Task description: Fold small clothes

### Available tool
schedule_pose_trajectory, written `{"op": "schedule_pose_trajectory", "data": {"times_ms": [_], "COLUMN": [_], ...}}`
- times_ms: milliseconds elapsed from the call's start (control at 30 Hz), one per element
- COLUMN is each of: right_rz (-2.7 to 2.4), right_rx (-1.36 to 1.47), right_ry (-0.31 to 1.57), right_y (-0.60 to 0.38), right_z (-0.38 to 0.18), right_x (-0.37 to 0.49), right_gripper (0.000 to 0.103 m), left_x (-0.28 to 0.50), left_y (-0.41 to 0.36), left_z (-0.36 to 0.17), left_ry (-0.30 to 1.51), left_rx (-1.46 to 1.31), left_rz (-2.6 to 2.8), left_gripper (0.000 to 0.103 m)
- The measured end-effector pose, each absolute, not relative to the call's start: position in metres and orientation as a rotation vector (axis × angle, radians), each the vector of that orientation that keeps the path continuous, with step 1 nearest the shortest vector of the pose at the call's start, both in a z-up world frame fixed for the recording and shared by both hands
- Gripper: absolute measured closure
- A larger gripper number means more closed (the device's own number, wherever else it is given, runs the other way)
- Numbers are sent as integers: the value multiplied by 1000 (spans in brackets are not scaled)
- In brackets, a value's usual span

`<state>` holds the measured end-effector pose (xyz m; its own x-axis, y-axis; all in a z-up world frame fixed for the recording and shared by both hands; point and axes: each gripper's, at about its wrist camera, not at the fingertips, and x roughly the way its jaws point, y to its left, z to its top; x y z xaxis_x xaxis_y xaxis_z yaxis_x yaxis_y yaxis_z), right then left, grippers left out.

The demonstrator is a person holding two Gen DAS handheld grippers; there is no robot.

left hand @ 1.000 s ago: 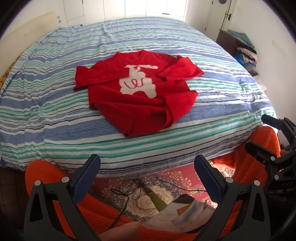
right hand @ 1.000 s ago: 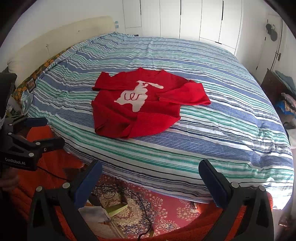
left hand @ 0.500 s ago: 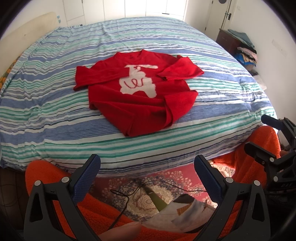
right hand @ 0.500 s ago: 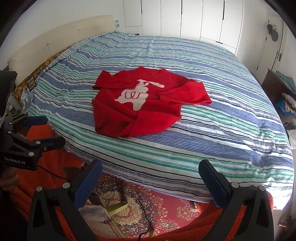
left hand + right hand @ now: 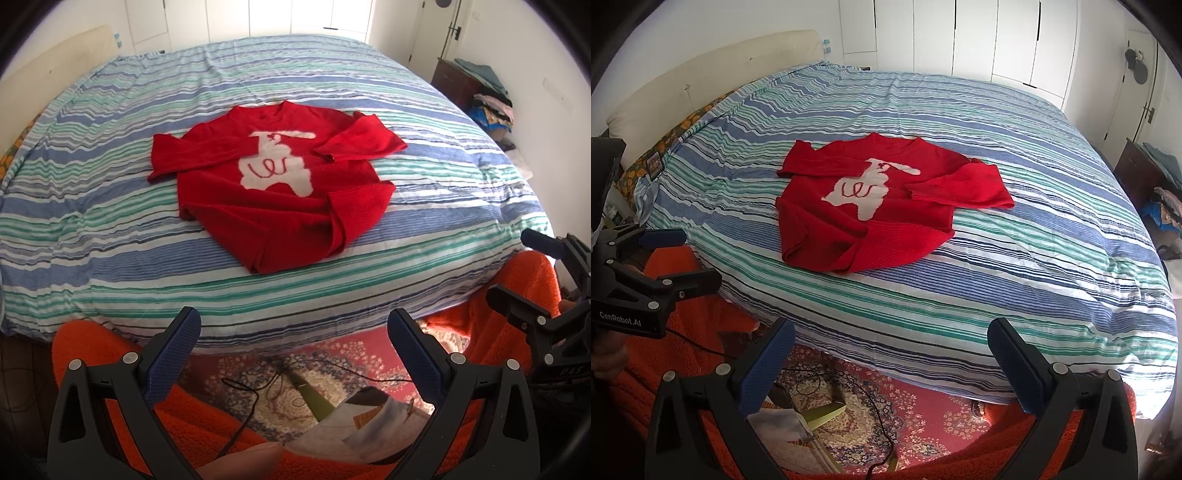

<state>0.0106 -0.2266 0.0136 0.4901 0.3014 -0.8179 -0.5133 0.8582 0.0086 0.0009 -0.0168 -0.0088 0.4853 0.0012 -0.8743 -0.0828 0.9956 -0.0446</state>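
Note:
A small red sweater [image 5: 273, 184] with a white figure on its chest lies face up on the striped bed [image 5: 110, 221]. Its sleeves are bent inward and its lower right corner is flipped over. It also shows in the right wrist view [image 5: 882, 199]. My left gripper [image 5: 293, 332] is open and empty, held off the near edge of the bed, well short of the sweater. My right gripper [image 5: 890, 334] is open and empty too, also off the bed's near edge. Each gripper appears at the side of the other's view.
A red patterned rug [image 5: 886, 406] with cables and papers lies on the floor below the grippers. Orange fleece [image 5: 517, 295] is at the bed's edge. A dark cabinet with piled clothes [image 5: 480, 96] stands at the right wall. The headboard [image 5: 701, 85] is at the left.
Both grippers have drifted very slightly; the sweater has not moved. Both stay open.

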Motion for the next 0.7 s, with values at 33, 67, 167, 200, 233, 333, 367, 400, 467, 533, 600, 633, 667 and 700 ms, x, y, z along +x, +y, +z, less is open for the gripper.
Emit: {"op": "schedule_pose_trajectory", "data": {"times_ms": [33,67,167,200,233,333,367,400,467,533,600,633,667,700], "right_rz": [502,503,504,505,507,511,511,512,513,512,513,516,518,520], "right_rx": [-252,-253,-255,-257,-258,-262,-263,-264,-266,-267,-270,-273,-277,-281], "right_ry": [936,936,939,940,940,942,943,943,943,944,947,945,941,936], "right_y": [-226,-225,-224,-225,-225,-224,-224,-223,-223,-223,-222,-220,-219,-218], "right_z": [13,13,13,13,14,14,14,14,14,14,14,14,15,16], "right_x": [10,10,10,10,10,11,11,11,11,11,11,11,10,8], "right_gripper": [0,0,0,0,0,0,0,0,0,0,0,0,0,0], "left_x": [1,1,2,2,3,3,3,3,3,3,1,0,-1,-1], "left_y": [-17,-17,-17,-17,-17,-17,-17,-17,-16,-16,-13,-11,-9,-7], "left_z": [-9,-9,-8,-7,-7,-7,-7,-7,-7,-6,-5,-4,-4,-5], "left_ry": [1063,1063,1063,1063,1064,1064,1064,1064,1063,1061,1052,1047,1046,1046], "left_rx": [-84,-83,-81,-80,-79,-80,-80,-80,-80,-83,-91,-99,-108,-116], "left_rz": [51,52,50,50,50,51,51,51,52,55,63,68,74,77], "left_gripper": [2,2,2,2,2,2,2,2,2,2,2,2,2,2]}}
